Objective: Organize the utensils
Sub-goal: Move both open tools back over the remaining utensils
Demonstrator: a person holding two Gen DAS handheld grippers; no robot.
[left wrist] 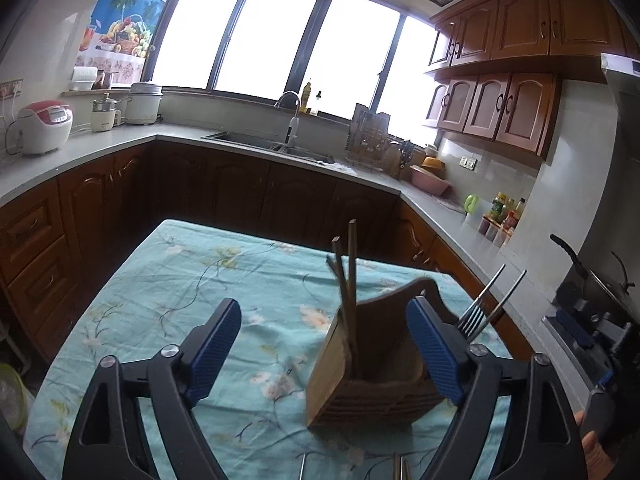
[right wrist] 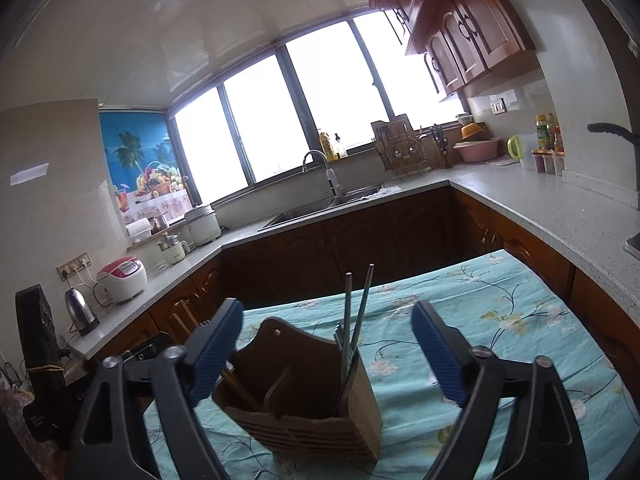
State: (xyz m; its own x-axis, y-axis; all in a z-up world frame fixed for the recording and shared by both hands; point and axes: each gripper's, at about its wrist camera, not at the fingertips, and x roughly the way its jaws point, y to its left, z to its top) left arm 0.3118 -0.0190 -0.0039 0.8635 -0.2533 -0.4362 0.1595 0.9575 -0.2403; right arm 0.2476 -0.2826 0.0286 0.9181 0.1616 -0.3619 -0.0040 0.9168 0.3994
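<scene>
Now both claws are gaping wide, gripping nothing: the left gripper [left wrist: 324, 348] and right gripper [right wrist: 326, 354] are flanking the wooden holder [right wrist: 304, 396] on the tablecloth [right wrist: 500, 320]; its chopsticks [left wrist: 346, 276] and forks [right wrist: 352, 320] are sinking out of sight inside.

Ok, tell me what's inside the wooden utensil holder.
The wooden utensil holder has chopsticks in one end compartment and forks in the other. The middle compartment looks empty; the walls hide the bottoms.
</scene>
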